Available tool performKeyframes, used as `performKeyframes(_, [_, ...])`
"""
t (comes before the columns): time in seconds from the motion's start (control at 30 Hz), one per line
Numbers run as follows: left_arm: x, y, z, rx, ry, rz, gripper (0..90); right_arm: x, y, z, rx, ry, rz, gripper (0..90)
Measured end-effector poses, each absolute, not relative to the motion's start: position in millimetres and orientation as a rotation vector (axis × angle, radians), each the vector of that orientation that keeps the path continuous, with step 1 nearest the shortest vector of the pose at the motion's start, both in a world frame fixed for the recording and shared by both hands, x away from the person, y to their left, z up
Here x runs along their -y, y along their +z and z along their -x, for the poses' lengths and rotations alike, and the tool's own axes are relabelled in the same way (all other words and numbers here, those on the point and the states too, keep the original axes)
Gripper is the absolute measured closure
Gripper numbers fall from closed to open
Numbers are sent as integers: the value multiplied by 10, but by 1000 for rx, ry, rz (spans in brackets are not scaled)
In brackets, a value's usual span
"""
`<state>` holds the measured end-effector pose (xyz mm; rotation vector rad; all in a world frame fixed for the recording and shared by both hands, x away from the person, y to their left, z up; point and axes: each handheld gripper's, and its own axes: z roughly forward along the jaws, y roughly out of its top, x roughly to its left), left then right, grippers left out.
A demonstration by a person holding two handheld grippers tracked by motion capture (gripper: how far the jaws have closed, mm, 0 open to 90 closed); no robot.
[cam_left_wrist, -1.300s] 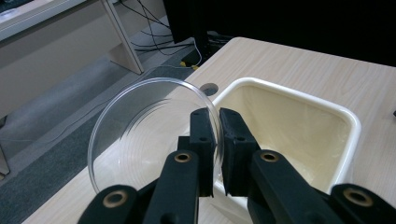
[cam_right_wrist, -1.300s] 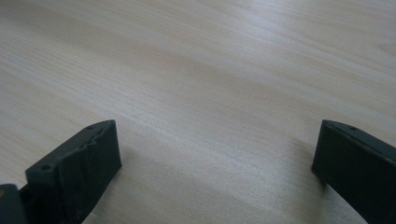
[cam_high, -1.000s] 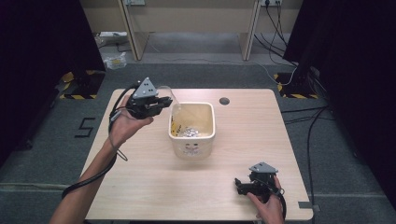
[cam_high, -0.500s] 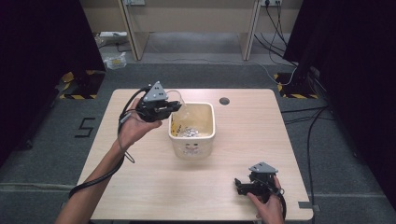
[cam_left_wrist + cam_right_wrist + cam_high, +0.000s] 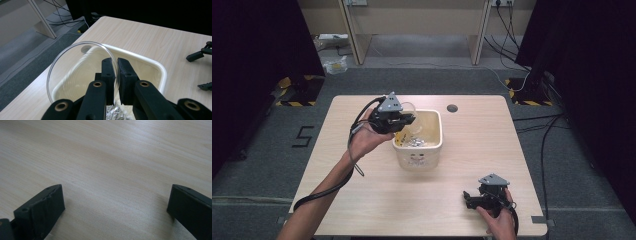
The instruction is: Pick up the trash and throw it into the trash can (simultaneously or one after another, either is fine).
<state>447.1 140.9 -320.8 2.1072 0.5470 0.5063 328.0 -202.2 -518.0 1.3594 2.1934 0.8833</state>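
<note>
Clear glass, round and shallow, the dish (image 5: 82, 72) is clamped by its rim between the two black jaws of the left gripper (image 5: 115, 72), which press tight on the thin wall. In the left gripper view the dish stands tilted on edge above the near-left corner of a cream plastic tub (image 5: 160, 72), and some small silvery bits (image 5: 116, 115) lie in the tub's bottom; what they are is hard to make out. From the high view the left gripper (image 5: 404, 120) hangs over the tub's (image 5: 419, 157) left rim, near the middle of the pale wooden table (image 5: 362, 200). The right gripper (image 5: 472, 199) rests low at the table's near-right corner, well apart from the tub; in the right gripper view its jaws stand wide, with bare wood between them.
</note>
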Motion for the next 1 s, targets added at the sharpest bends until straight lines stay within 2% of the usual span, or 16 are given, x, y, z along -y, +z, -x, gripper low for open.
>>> performKeyframes(0.73, [-1314, -3427, -4544, -563, 425, -2147, 813, 2022, -5181, -3281, -2193, 883, -1359, 10])
performKeyframes(0.8, [-1307, -3455, -4557, -572, 426, -2146, 763, 2022, -5182, -3281, -2193, 883, -1359, 10])
performKeyframes(0.9, [-1318, -3452, -4559, -585, 414, -2126, 613, 2021, -5181, -3280, -2194, 884, -1360, 10])
performKeyframes(1.0, [-1339, -3430, -4548, -590, 415, -2121, 543, 2022, -5182, -3281, -2194, 883, -1358, 10])
